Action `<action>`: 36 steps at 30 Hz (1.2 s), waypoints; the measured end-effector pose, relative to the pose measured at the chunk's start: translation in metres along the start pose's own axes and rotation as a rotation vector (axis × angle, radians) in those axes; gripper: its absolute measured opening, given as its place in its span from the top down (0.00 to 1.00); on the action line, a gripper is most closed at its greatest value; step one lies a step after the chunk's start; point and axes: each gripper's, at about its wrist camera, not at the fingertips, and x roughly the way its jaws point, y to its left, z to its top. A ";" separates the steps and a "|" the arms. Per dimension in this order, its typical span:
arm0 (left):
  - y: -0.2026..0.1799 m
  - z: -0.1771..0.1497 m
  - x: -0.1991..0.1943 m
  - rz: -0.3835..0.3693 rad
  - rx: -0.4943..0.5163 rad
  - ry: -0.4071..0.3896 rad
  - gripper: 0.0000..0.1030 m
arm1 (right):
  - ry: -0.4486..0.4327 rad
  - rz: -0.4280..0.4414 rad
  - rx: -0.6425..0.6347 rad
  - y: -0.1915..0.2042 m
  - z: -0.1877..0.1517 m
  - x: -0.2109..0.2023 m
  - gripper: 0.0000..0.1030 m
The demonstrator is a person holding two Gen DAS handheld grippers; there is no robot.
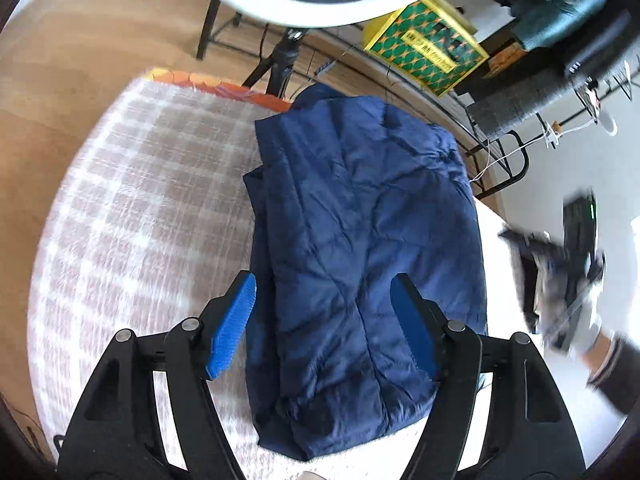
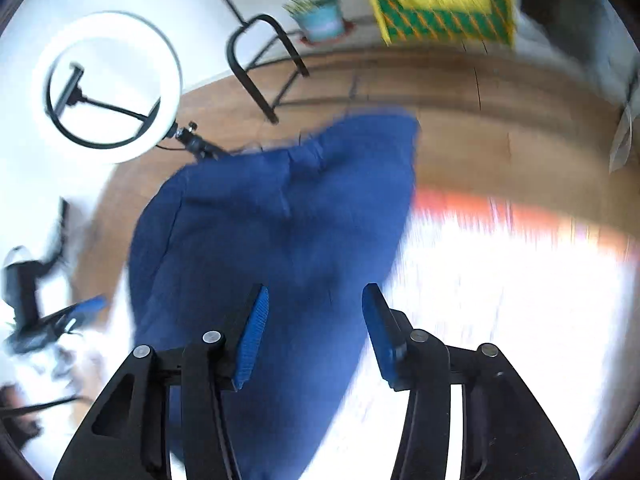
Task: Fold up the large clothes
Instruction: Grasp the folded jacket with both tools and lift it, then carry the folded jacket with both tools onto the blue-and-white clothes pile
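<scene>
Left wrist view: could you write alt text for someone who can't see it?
A folded navy padded jacket lies on a checked blanket, seen from above between the open blue-padded fingers of the left gripper, which hold nothing. Beyond are a wooden floor, a white ring light and a yellow-green box.

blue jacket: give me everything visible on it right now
The blue jacket is navy, quilted and puffy, thin shiny fabric with creases. It lies folded into a long narrow bundle on the checked blanket, layered edges showing on one side, far end near the blanket's edge. Both grippers are open above it; neither is seen gripping it.
</scene>
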 end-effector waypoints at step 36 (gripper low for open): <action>0.073 0.041 0.096 -0.289 -0.277 0.161 0.52 | 0.030 0.390 0.307 -0.050 -0.047 0.064 0.52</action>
